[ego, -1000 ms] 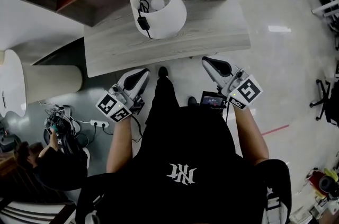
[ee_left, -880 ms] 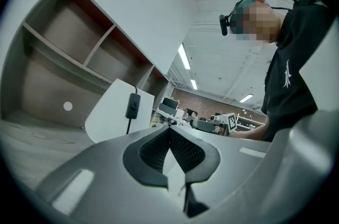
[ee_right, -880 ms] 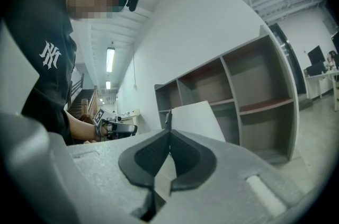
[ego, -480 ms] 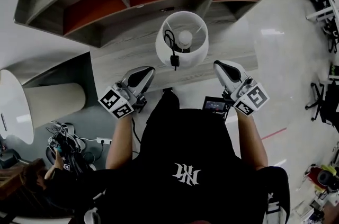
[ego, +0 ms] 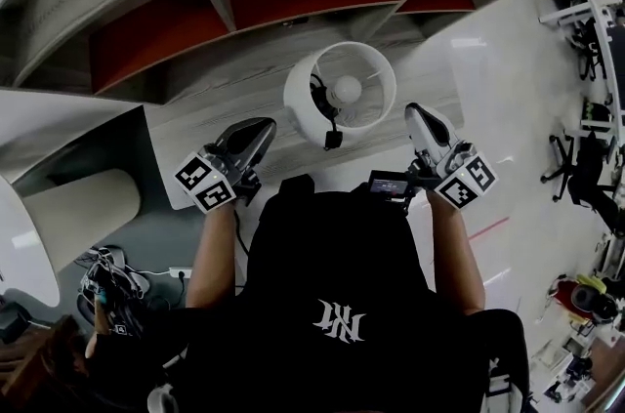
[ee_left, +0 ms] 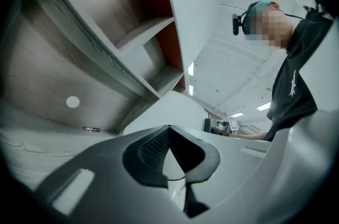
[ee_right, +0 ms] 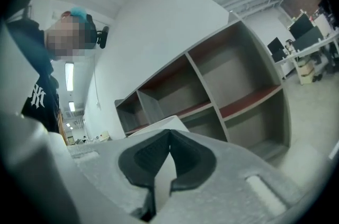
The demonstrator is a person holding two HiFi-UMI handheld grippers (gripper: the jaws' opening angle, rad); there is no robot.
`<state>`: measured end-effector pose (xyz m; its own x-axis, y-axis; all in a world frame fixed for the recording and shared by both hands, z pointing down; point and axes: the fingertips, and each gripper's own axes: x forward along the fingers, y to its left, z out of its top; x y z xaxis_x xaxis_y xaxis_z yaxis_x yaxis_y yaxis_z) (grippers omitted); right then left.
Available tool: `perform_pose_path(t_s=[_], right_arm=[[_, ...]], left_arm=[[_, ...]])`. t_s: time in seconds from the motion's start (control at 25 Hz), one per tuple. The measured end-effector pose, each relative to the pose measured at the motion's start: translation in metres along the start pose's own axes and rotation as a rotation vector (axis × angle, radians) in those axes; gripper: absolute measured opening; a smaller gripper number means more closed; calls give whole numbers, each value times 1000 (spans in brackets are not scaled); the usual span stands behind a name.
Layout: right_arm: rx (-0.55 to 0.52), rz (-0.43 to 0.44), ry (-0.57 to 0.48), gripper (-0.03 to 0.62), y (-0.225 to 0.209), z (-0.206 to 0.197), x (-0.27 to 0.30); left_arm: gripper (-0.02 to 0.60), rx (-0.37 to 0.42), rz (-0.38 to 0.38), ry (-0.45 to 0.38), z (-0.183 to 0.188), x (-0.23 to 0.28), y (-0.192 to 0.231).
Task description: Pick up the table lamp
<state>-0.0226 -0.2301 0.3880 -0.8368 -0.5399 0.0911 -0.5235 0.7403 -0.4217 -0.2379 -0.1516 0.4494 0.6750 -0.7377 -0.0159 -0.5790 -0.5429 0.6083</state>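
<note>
The upright table lamp (ego: 340, 96) stands on the tabletop (ego: 220, 103), at two o'clock from the closed, empty left gripper (ego: 256, 130) and ten o'clock from the equally closed right gripper (ego: 418, 116).

The pale wood-grain table (ego: 220, 108) carries a white table lamp (ego: 340, 96) near its front edge.

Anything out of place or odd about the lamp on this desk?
The table lamp has its black cord bundled inside its open top, a black block dangling over the rim nearest the person. Odd for a lamp cord.
</note>
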Motion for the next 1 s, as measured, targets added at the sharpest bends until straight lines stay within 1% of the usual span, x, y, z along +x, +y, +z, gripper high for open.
perform_pose_path(t_s=[0.12,0.2,0.28,0.36,0.44,0.52,0.6,0.68,0.76,0.88,1.0], right_arm=[[81,-43,-15,2,-12,-1,-3],[142,-44,-5,2,-17,-6,-4],[187,-43,19,2,-26,-13,-5],[209,-58,36,26,-38,-19,-7],[241,-54,43,46,-49,-29,-9],[290,-18,55,50,-57,-39,-11],[356,27,83,79,-65,-49,-9],[431,72,111,97,-71,-57,-4],[498,114,134,119,-75,-65,3],[592,166,171,126,-73,-80,5],[668,205,190,135,-63,-92,8]], left_arm=[[2,-33,-6,20,-4,0,17],[2,-54,-3,28,-1,-2,27],[2,-101,3,45,1,-3,35],[2,-163,3,72,2,-4,43],[2,-172,27,123,0,-3,51],[2,-157,57,178,-6,0,56],[3,-164,57,209,-12,4,56],[8,-182,34,229,-13,8,56],[28,-192,13,250,-12,11,59],[41,-200,-26,260,-9,13,61],[58,-243,-33,275,-10,0,67]])
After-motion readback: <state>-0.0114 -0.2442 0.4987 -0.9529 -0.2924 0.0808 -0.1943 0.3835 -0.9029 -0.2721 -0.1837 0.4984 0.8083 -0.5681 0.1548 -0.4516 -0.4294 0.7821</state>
